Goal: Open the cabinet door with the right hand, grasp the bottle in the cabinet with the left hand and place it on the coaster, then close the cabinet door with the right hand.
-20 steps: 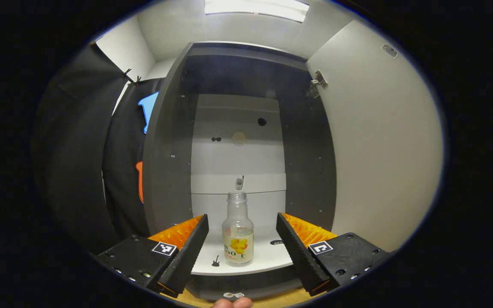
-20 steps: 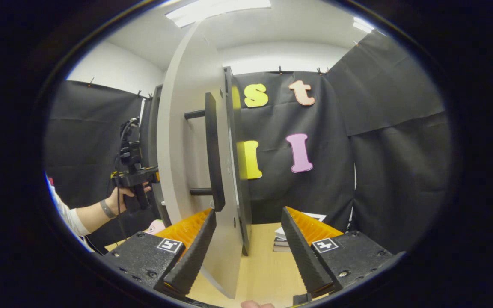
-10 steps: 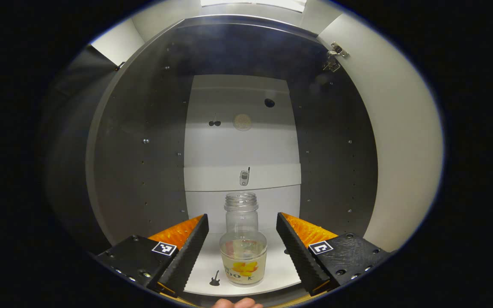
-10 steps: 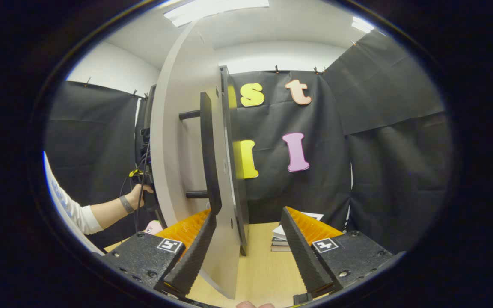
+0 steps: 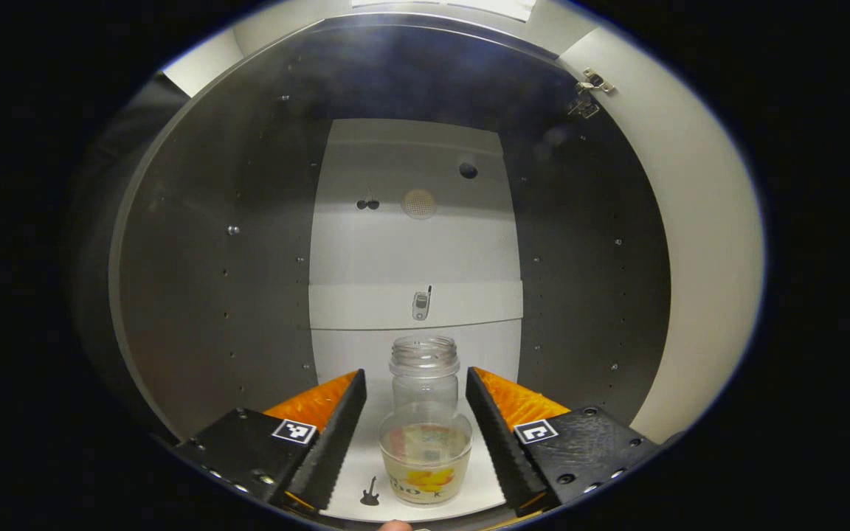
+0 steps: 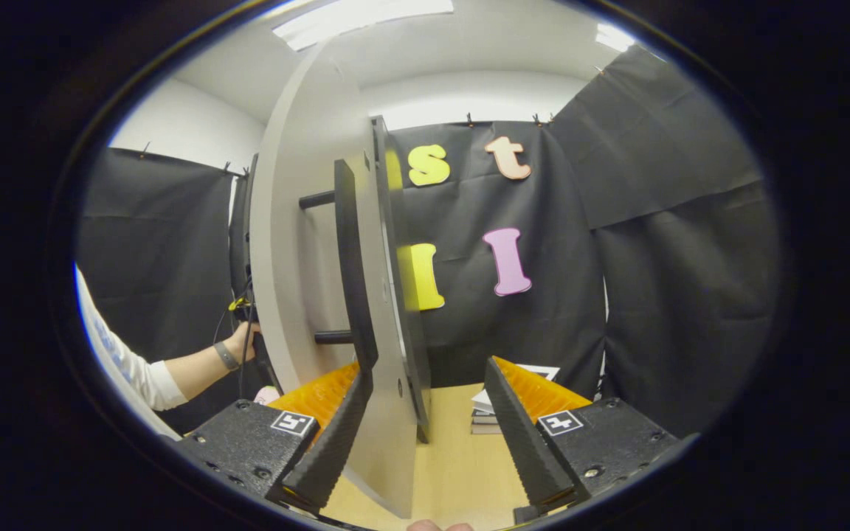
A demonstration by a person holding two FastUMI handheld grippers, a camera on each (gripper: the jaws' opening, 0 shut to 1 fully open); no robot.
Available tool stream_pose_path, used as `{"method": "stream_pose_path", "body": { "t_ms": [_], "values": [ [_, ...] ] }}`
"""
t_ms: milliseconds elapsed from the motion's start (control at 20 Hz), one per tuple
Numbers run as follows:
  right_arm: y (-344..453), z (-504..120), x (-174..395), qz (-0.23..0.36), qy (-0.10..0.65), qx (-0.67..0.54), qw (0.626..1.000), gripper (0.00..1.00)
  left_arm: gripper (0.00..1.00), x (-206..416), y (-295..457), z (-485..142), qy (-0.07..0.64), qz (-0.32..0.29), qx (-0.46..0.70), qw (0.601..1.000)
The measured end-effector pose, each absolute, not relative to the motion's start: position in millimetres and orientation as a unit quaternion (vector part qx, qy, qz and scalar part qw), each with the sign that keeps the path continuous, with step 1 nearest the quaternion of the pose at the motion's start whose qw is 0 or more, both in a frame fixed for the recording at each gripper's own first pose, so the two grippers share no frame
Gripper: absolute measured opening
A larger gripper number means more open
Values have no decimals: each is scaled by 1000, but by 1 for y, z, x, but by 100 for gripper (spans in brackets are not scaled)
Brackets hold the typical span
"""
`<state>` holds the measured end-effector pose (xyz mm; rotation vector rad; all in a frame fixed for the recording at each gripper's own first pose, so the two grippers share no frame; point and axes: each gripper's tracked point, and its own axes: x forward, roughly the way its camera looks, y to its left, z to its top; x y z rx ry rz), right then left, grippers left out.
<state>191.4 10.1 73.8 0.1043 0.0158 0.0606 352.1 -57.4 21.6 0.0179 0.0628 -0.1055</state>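
Left gripper (image 5: 414, 413) open inside the cabinet (image 5: 248, 243), straddling the uncapped bottle (image 5: 425, 435) on the shelf, gripping nothing. Right gripper (image 6: 425, 428) open around the door (image 6: 388, 383) edge. Risk: off-centre closing could tip the bottle.

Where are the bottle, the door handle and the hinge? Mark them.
bottle (image 5: 425, 450): left gripper view, on its body.
handle (image 6: 355, 295): right gripper view, on the bar.
hinge (image 5: 586, 94): left gripper view, on the metal arm.

so the white cabinet shelf (image 5: 480, 472) has the uncapped bottle (image 5: 425, 442) standing upright on it, and the light wood surface (image 6: 454, 457) carries some stacked books (image 6: 485, 417) around 1 o'clock.
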Motion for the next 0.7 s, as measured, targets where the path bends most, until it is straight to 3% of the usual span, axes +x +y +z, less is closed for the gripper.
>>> {"method": "stream_pose_path", "body": {
  "t_ms": [50, 200, 250, 300, 350, 400, 700],
  "values": [
    [10, 74, 192, 30, 8, 52, 998, 95, 66, 352, -59, 24, 28, -58, 6, 998],
    [10, 75, 191, 29, 7, 44, 999, 94, 47, 352, -57, 22, 31, -60, 2, 998],
    [10, 75, 192, 29, 7, 42, 999, 94, 43, 352, -58, 25, 29, -61, -2, 998],
    [10, 75, 192, 29, 7, 40, 999, 95, 53, 349, -55, 26, 28, -55, -7, 998],
    [10, 75, 192, 29, 7, 40, 999, 95, 49, 347, -53, 28, 26, -52, -7, 998],
    [11, 74, 192, 29, 7, 41, 999, 95, 39, 344, -52, 32, 24, -53, -9, 998],
    [11, 72, 193, 34, 3, 52, 998, 94, 39, 299, -42, 53, 7, -63, -18, 998]
  ]
}}
